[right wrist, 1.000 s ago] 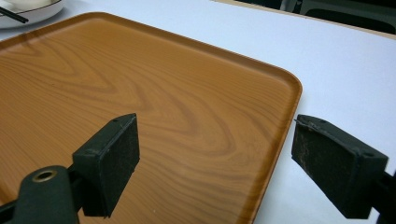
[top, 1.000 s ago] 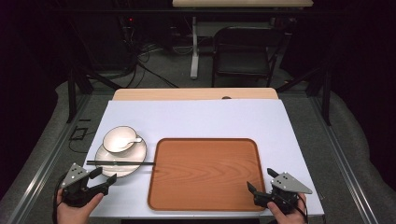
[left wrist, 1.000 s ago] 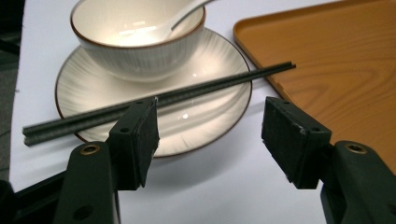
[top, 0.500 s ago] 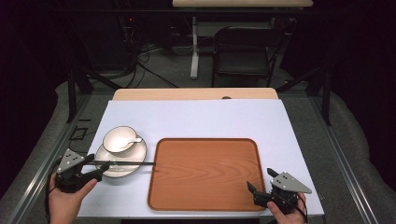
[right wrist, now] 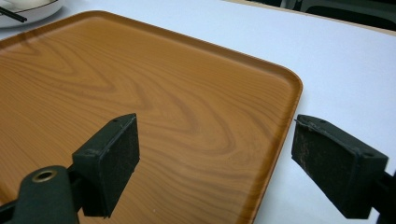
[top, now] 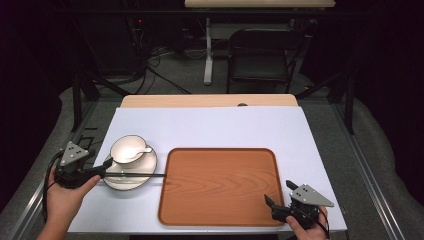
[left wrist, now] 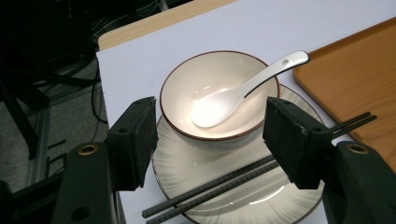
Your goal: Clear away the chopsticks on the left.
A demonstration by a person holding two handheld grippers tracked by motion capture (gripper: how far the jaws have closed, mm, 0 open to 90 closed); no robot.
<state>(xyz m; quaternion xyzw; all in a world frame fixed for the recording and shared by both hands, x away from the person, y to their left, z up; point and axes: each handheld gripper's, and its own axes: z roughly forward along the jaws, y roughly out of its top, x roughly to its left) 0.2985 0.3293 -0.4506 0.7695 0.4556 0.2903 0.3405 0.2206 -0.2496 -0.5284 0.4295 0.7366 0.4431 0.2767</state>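
Looks like a tray-loading setup: left gripper (left wrist: 210, 140), jaws spread wide, lines up on the white brown-rimmed bowl (left wrist: 219, 95) with its white ceramic spoon (left wrist: 247, 88) on the plate (top: 131, 176), while the right gripper (right wrist: 215, 163) waits agape over the empty wooden tray (top: 220, 185).

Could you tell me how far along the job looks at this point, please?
Nothing looks done: the tray is bare. The bowl, spoon and chopsticks sit on the plate. The left gripper, jaws open, faces them; the right gripper waits open.
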